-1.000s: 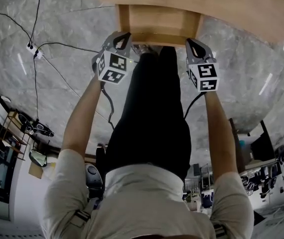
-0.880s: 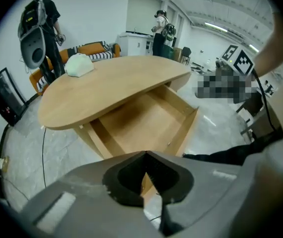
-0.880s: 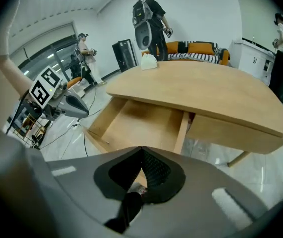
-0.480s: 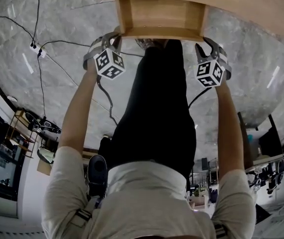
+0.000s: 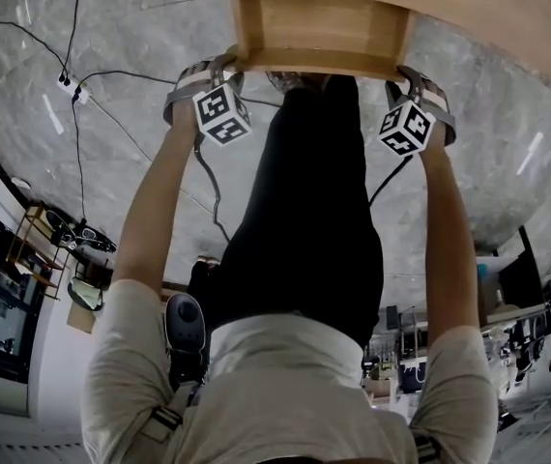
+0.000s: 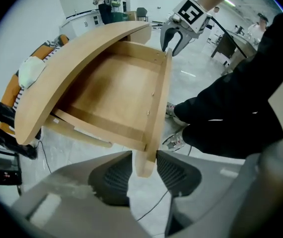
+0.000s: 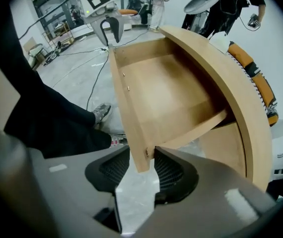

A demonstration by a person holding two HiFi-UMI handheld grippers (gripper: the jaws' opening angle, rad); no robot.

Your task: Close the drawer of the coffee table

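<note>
The wooden drawer point(image 5: 319, 32) stands pulled out from under the curved coffee table top point(image 5: 493, 8); its inside is empty point(image 6: 116, 93). My left gripper point(image 5: 223, 63) points down over the left end of the drawer's front panel point(image 6: 154, 98). Its jaws are opening, with the panel's corner between the pads point(image 6: 116, 175) and a small gap on each side. My right gripper point(image 5: 407, 73) straddles the other end of the front panel point(image 7: 129, 103). Those jaws are opening too, with the corner between them. Each gripper shows in the other's view, the right gripper point(image 6: 174, 38) and the left gripper point(image 7: 106, 31).
My legs in dark trousers point(image 5: 304, 211) and a shoe point(image 6: 174, 142) stand right before the drawer front. Cables and a power strip point(image 5: 68, 90) lie on the grey marble floor at the left. An orange-striped cushion point(image 7: 255, 76) sits past the table.
Both grippers moved outward and down to the two ends of the drawer front and rolled. Their jaws, shut before, now stand apart round the panel's corners.
</note>
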